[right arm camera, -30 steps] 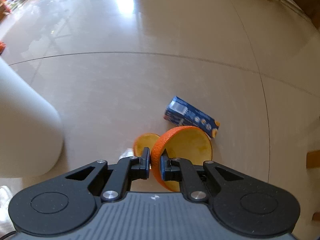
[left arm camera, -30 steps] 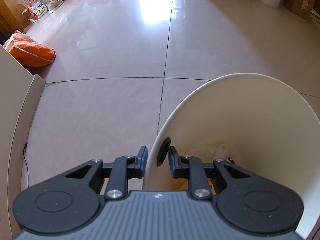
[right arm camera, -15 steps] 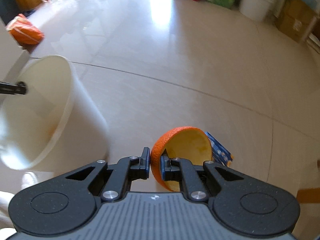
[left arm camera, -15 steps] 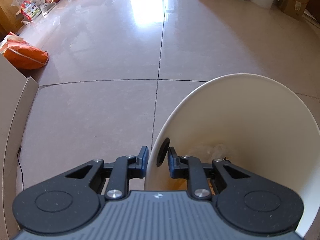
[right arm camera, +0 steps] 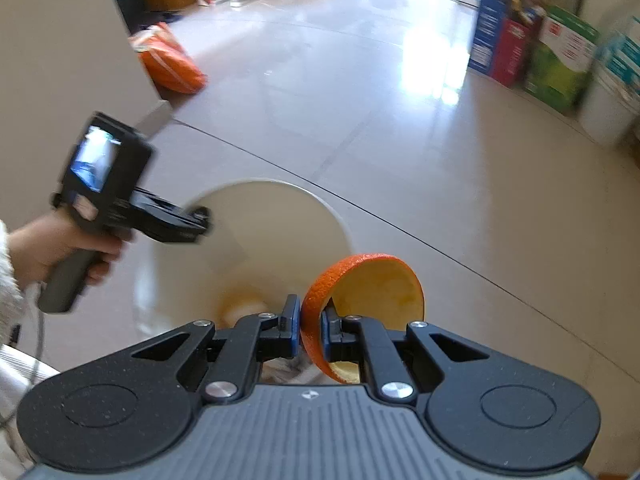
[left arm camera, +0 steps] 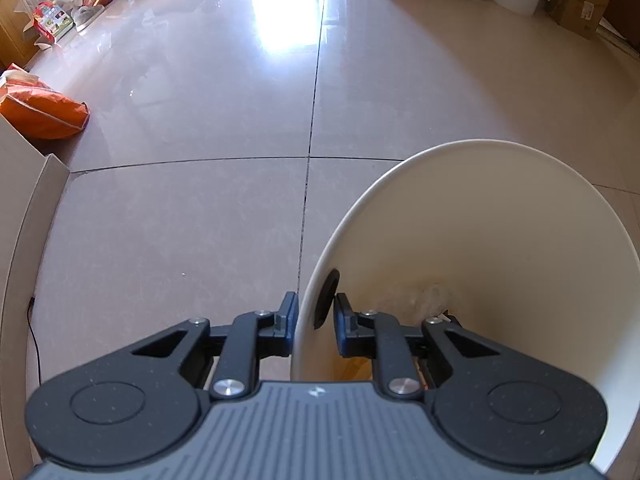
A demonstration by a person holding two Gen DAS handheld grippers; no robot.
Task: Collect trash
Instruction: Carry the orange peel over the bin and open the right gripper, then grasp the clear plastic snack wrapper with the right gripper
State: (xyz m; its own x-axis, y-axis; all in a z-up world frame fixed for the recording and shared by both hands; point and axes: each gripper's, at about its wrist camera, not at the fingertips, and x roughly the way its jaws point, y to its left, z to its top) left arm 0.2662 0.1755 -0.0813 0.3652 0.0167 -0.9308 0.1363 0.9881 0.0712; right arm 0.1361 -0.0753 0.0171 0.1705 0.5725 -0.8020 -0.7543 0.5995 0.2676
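Right gripper (right arm camera: pixel 309 330), nearest the lens, clamped on the rim of a hollow orange peel half (right arm camera: pixel 368 304), held above the tiled floor beside the bin's mouth. Left gripper (left arm camera: pixel 314 320), gripped by a hand (right arm camera: pixel 52 252), pinching the wall of the tilted cream plastic waste bin (left arm camera: pixel 500 240). Beyond, glossy beige floor tiles (left arm camera: pixel 200 220); an orange bag (left arm camera: pixel 40 114) lies at the far left

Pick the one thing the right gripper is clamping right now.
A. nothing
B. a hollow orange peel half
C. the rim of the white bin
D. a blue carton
B: the right gripper is shut on the wall of the orange peel half, beside the white bin.
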